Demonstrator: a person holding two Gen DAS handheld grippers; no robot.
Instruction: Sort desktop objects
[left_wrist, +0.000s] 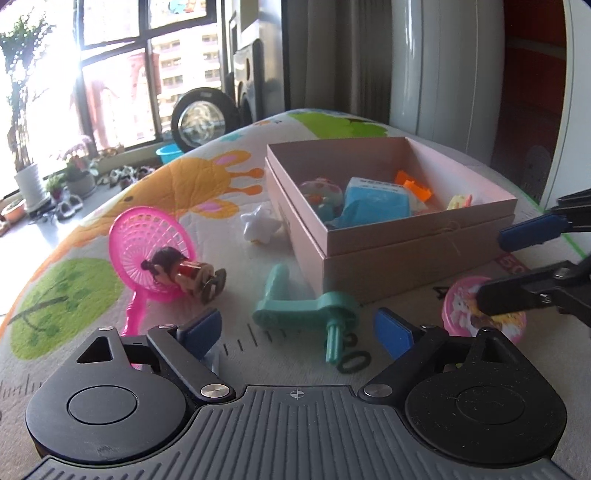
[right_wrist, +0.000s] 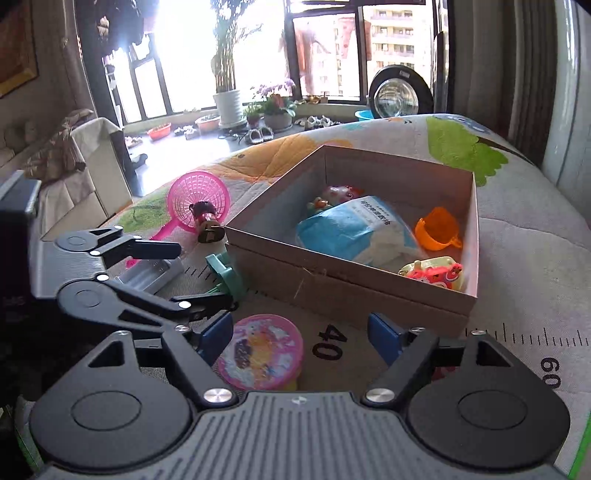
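Note:
A pink cardboard box (left_wrist: 417, 254) (right_wrist: 332, 280) sits on the play mat and holds a blue-white packet (right_wrist: 354, 229), an orange cup (right_wrist: 437, 229) and small toys. My left gripper (left_wrist: 295, 332) is open, just short of a teal toy (left_wrist: 306, 308) that also shows in the right wrist view (right_wrist: 225, 273). My right gripper (right_wrist: 301, 338) is open over a round pink tin (right_wrist: 260, 350), which lies between its jaws near the left one. In the left wrist view the right gripper (left_wrist: 495, 266) hovers at the tin (left_wrist: 461, 306).
A pink net scoop (left_wrist: 147, 240) (right_wrist: 195, 199) with a small doll (left_wrist: 177, 271) (right_wrist: 207, 219) lies left of the box. A white star (left_wrist: 260, 223) lies by the box's left side. Black hair ties (left_wrist: 352, 360) lie near the teal toy. A grey-white object (right_wrist: 147, 275) lies under the left gripper (right_wrist: 199, 273).

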